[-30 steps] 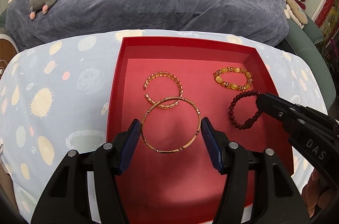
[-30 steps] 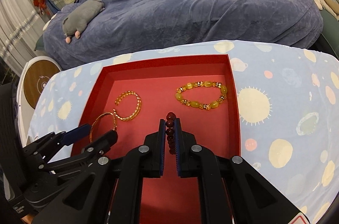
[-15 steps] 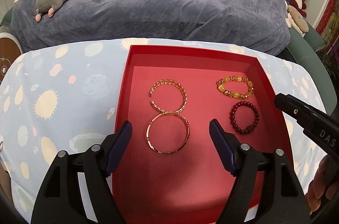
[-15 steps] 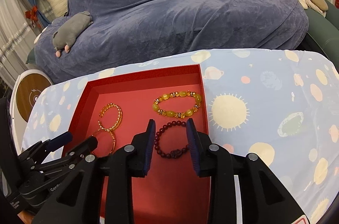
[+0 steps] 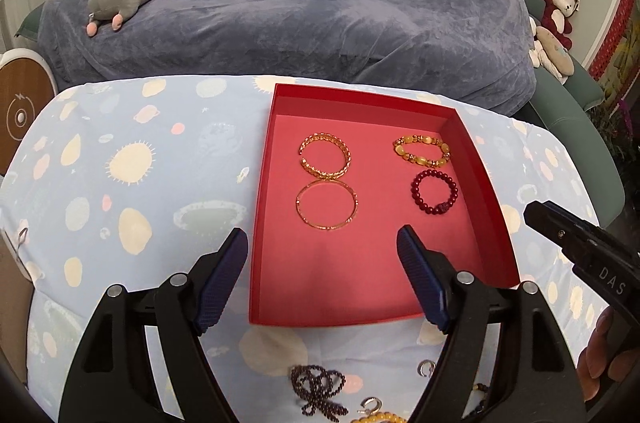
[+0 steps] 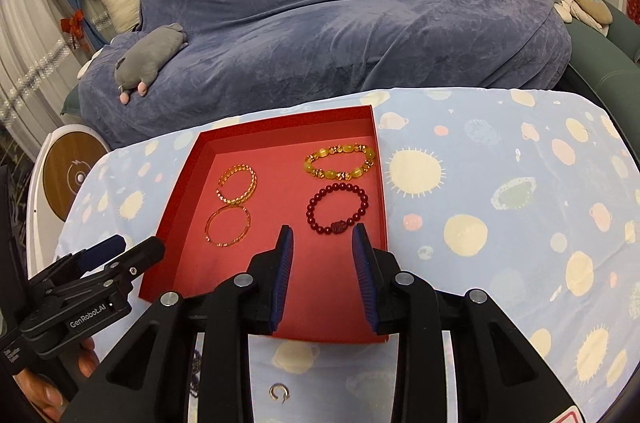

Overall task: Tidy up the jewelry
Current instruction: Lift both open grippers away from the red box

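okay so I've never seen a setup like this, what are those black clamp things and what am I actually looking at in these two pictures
A person holds two handheld grippers, each with a wide-angle camera looking along its fingers. One picture comes from the left gripper, the other from the right gripper. Both are open and hold nothing.

On the spotted blue cloth sits a red tray with four bracelets: two gold bangles touching each other, a yellow beaded bracelet and a dark red beaded bracelet. More loose jewelry lies on the cloth nearer the camera.
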Action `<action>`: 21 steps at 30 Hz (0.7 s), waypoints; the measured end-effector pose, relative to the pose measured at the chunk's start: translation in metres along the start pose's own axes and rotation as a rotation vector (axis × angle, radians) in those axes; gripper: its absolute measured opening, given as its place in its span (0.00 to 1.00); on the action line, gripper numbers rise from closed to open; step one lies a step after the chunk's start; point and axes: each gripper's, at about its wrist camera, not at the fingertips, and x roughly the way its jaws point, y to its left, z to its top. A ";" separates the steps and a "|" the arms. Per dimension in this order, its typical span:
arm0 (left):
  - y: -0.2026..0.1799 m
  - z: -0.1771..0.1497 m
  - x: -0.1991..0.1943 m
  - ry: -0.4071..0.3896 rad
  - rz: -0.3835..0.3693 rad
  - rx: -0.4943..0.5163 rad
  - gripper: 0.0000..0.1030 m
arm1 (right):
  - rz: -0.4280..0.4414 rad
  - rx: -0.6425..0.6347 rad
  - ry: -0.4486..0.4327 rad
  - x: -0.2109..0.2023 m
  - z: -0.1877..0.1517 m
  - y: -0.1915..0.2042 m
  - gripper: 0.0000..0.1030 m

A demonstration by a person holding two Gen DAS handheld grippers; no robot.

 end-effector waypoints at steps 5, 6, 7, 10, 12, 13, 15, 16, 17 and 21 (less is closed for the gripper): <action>0.006 -0.026 -0.022 0.008 0.010 -0.014 0.71 | -0.005 -0.005 0.026 -0.020 -0.032 0.003 0.30; 0.007 -0.033 -0.025 0.013 0.015 -0.017 0.71 | -0.006 -0.003 0.033 -0.023 -0.039 0.003 0.30; 0.008 -0.039 -0.028 0.016 0.021 -0.017 0.71 | -0.006 -0.001 0.040 -0.026 -0.046 0.002 0.30; 0.012 -0.059 -0.036 0.028 0.033 -0.021 0.71 | -0.011 0.007 0.060 -0.034 -0.068 0.001 0.30; 0.014 -0.071 -0.041 0.034 0.042 -0.024 0.71 | -0.018 0.009 0.072 -0.038 -0.082 0.001 0.30; 0.014 -0.076 -0.043 0.037 0.044 -0.025 0.71 | -0.018 0.012 0.081 -0.040 -0.087 0.001 0.30; 0.015 -0.088 -0.048 0.047 0.043 -0.029 0.71 | -0.021 0.015 0.095 -0.044 -0.100 0.000 0.30; 0.016 -0.093 -0.050 0.051 0.044 -0.029 0.71 | -0.025 0.013 0.098 -0.046 -0.105 0.000 0.30; 0.016 -0.098 -0.052 0.054 0.047 -0.027 0.71 | -0.030 0.013 0.103 -0.048 -0.112 -0.001 0.30; 0.014 -0.120 -0.059 0.071 0.049 -0.021 0.71 | -0.032 0.034 0.122 -0.057 -0.134 -0.004 0.30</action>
